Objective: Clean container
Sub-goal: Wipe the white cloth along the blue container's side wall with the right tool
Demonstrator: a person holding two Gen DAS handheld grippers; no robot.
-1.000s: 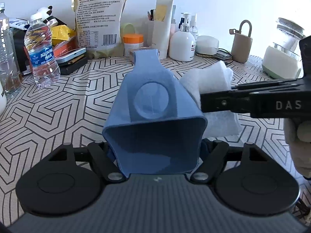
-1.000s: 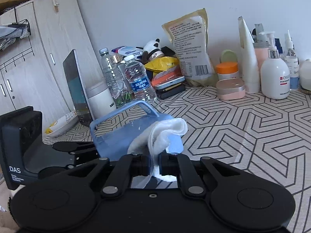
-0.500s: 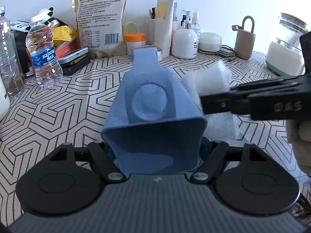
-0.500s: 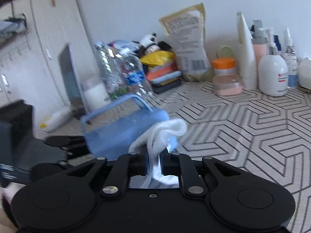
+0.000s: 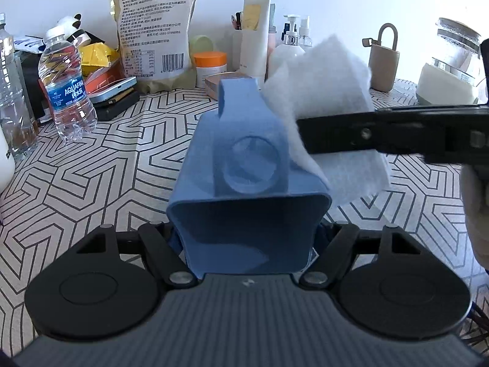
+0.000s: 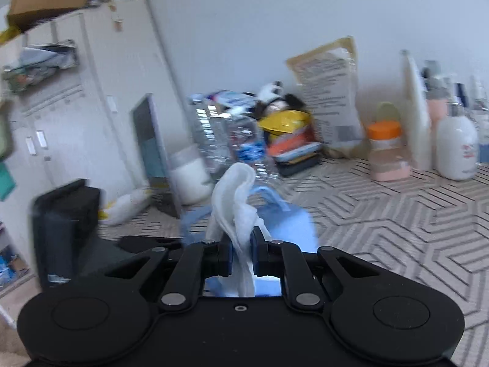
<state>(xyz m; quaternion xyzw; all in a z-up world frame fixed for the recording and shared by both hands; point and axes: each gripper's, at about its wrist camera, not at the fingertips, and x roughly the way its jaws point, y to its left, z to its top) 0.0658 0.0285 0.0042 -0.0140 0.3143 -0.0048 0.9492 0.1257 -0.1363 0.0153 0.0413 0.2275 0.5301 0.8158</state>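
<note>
We log the left gripper (image 5: 249, 238) clamped on the blue container (image 5: 247, 165), which it holds on its side above the patterned table (image 5: 101, 177), base toward the camera and handle pointing away. The right gripper (image 6: 243, 252) is clenched on a white cloth (image 5: 330, 91) that lies against the container's right outer wall up near the handle end; the right wrist view is motion-blurred, so we cannot read the contact more finely. We judge the wiping mid-course: the outside right wall is being worked, we see no dirt to gauge by, and the other walls and the hidden interior may remain.
</note>
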